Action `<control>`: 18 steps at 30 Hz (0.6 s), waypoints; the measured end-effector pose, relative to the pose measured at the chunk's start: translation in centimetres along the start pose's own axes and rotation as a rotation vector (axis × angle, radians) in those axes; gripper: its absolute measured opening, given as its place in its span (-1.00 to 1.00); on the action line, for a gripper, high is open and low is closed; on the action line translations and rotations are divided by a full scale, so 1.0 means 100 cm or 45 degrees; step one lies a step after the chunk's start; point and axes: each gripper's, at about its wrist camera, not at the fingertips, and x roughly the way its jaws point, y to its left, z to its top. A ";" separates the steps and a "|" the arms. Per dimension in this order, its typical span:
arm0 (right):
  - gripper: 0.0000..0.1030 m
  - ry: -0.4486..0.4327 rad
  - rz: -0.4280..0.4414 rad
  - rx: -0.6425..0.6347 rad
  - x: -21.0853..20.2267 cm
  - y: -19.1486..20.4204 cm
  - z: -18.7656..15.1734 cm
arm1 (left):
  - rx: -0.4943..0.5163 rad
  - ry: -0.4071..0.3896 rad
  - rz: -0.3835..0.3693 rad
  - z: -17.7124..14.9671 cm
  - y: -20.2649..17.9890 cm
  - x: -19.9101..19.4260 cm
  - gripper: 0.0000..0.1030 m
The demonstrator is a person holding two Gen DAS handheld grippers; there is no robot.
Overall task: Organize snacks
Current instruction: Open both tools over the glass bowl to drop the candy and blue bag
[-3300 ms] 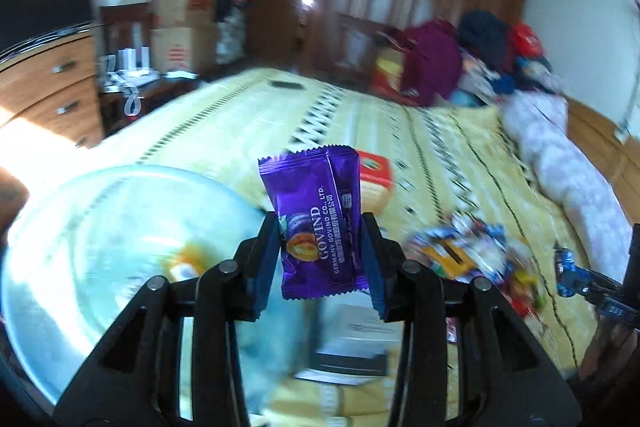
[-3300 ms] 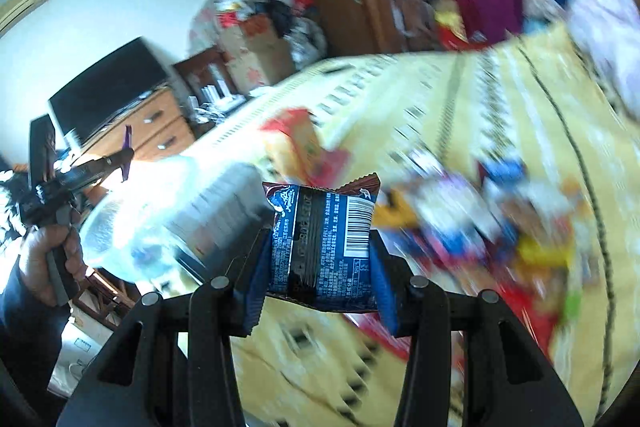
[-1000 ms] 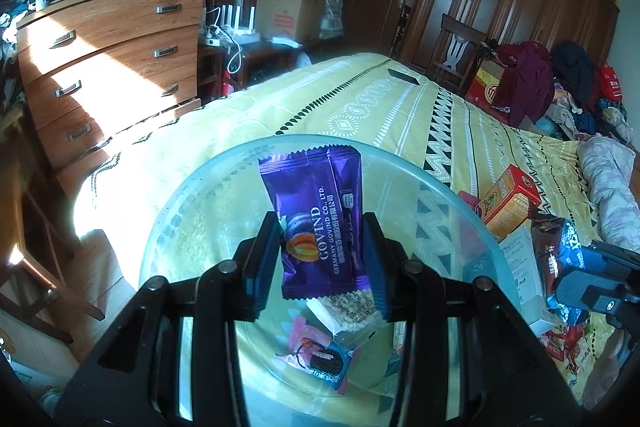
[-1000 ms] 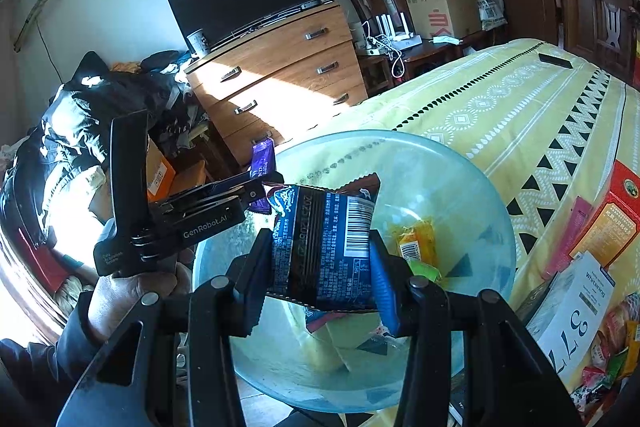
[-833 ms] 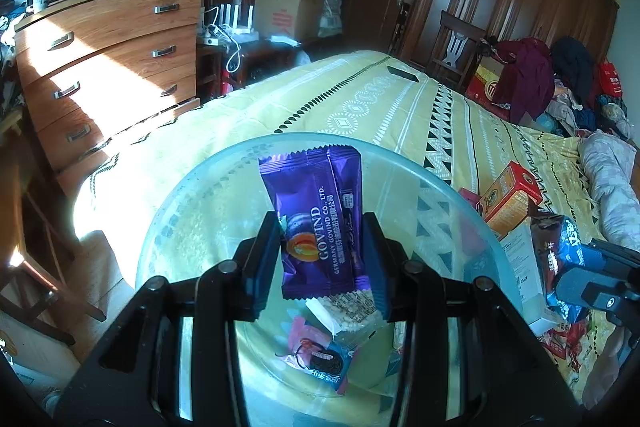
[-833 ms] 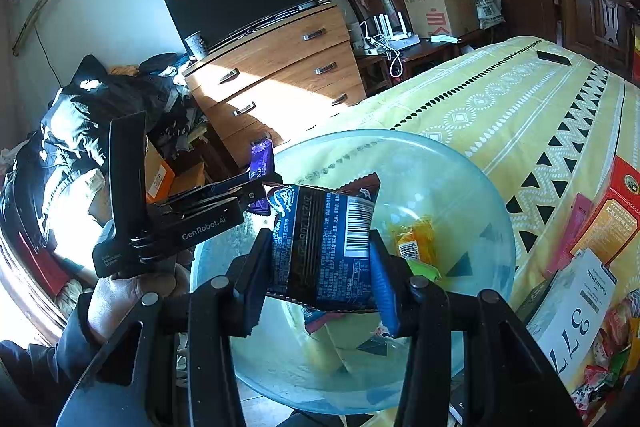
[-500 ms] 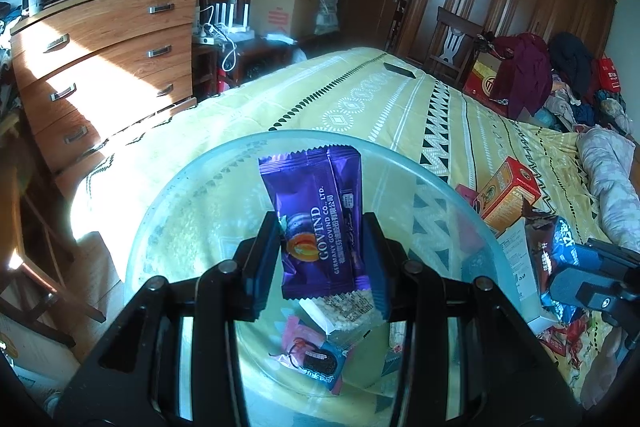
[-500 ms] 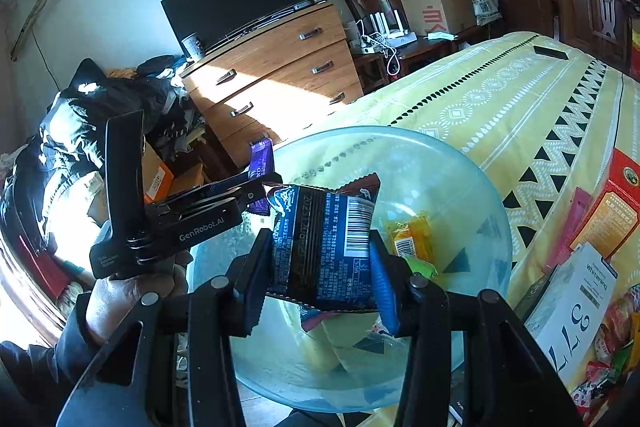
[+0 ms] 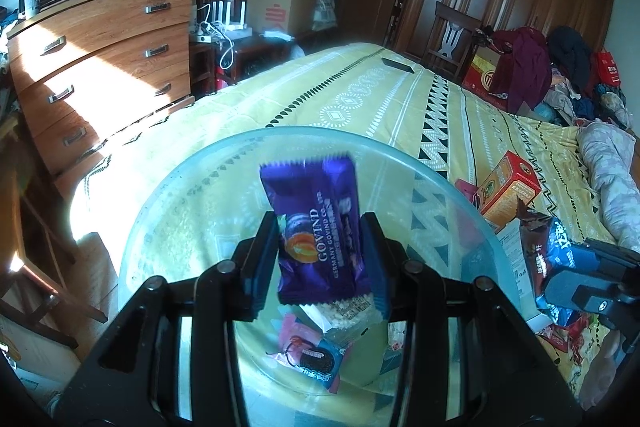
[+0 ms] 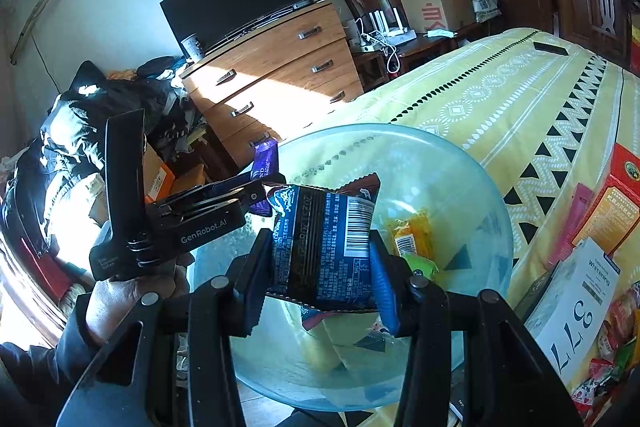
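Observation:
My left gripper (image 9: 318, 263) has its jaws spread. A purple GOVIND snack packet (image 9: 316, 231) sits blurred and tilted between them, slipping down over the clear glass bowl (image 9: 192, 195). My right gripper (image 10: 318, 277) is shut on a dark blue snack packet (image 10: 324, 247) and holds it above the same bowl (image 10: 460, 163). Several wrapped snacks lie in the bowl, among them an Oreo pack (image 9: 316, 363) and an orange packet (image 10: 410, 237). The left gripper (image 10: 256, 193) also shows in the right wrist view.
The bowl stands at the corner of a yellow patterned bed (image 9: 380, 103). An orange-red box (image 9: 510, 189), a white box (image 10: 576, 307) and loose snacks (image 10: 608, 347) lie to its right. A wooden dresser (image 9: 100, 55) stands at left.
My left gripper's jaws have opened and the purple packet has tilted and begun to drop toward the bowl. The right gripper keeps its hold on the blue packet over the bowl.

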 end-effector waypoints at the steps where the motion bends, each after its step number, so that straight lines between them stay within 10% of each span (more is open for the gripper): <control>1: -0.04 0.004 0.003 0.006 0.001 0.000 0.000 | 0.000 0.002 0.000 0.000 0.000 0.000 -0.18; 5: -0.03 0.025 0.014 0.017 0.007 -0.001 -0.002 | 0.003 0.014 0.009 0.000 0.001 0.001 0.29; 18: 0.36 0.026 -0.007 0.033 0.007 -0.003 -0.008 | -0.019 0.042 -0.004 -0.001 0.000 0.000 0.93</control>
